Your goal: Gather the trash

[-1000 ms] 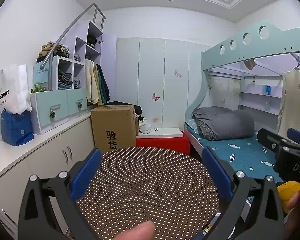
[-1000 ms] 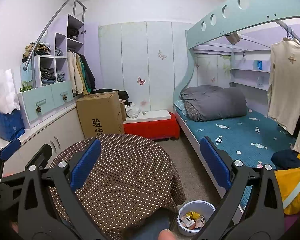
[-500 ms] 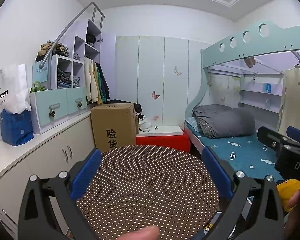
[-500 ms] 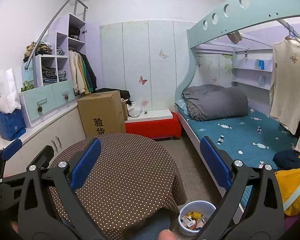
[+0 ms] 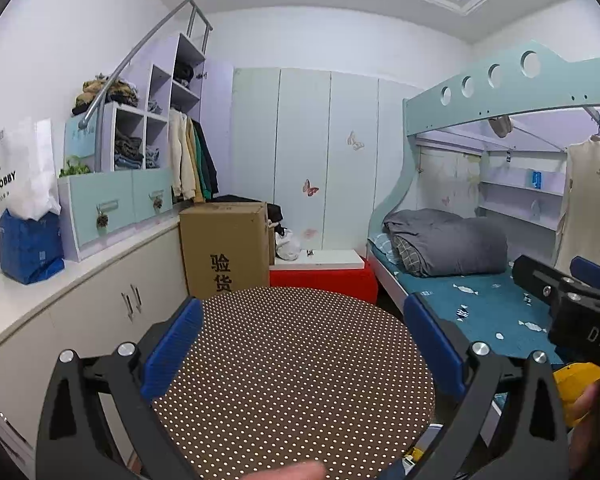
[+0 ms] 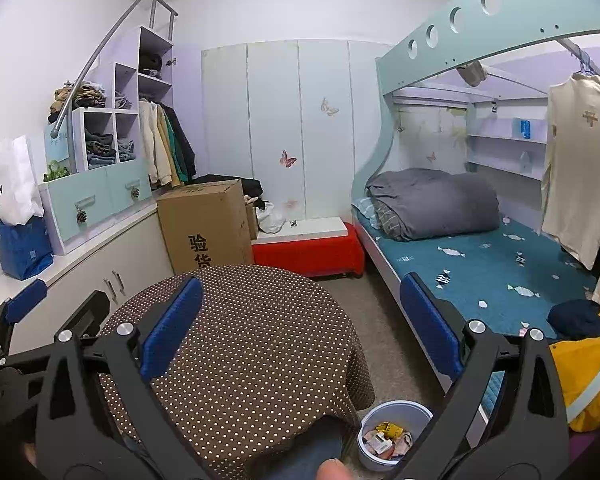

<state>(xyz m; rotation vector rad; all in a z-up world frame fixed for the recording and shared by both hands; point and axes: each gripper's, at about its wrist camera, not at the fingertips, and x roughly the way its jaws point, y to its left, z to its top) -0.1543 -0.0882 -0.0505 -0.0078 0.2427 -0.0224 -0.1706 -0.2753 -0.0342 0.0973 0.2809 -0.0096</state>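
A small white trash bin [image 6: 392,432] with wrappers and scraps inside stands on the floor by the right edge of the round table. The table, under a brown polka-dot cloth [image 5: 292,368], shows nothing on it. My left gripper [image 5: 300,344] is open and empty above the tabletop. My right gripper [image 6: 300,320] is open and empty, held above the table's right side; it also shows at the right edge of the left wrist view [image 5: 568,300]. The left gripper shows at the left edge of the right wrist view [image 6: 16,320].
A cardboard box [image 6: 206,224] and a red bench [image 6: 308,252] stand behind the table. A white cabinet counter [image 5: 60,300] runs along the left. A bunk bed with blue sheet [image 6: 480,264] fills the right. A yellow bag [image 6: 588,376] lies on the bed.
Both views have drifted slightly; the room sits a little lower in frame. Both grippers stay open and empty.
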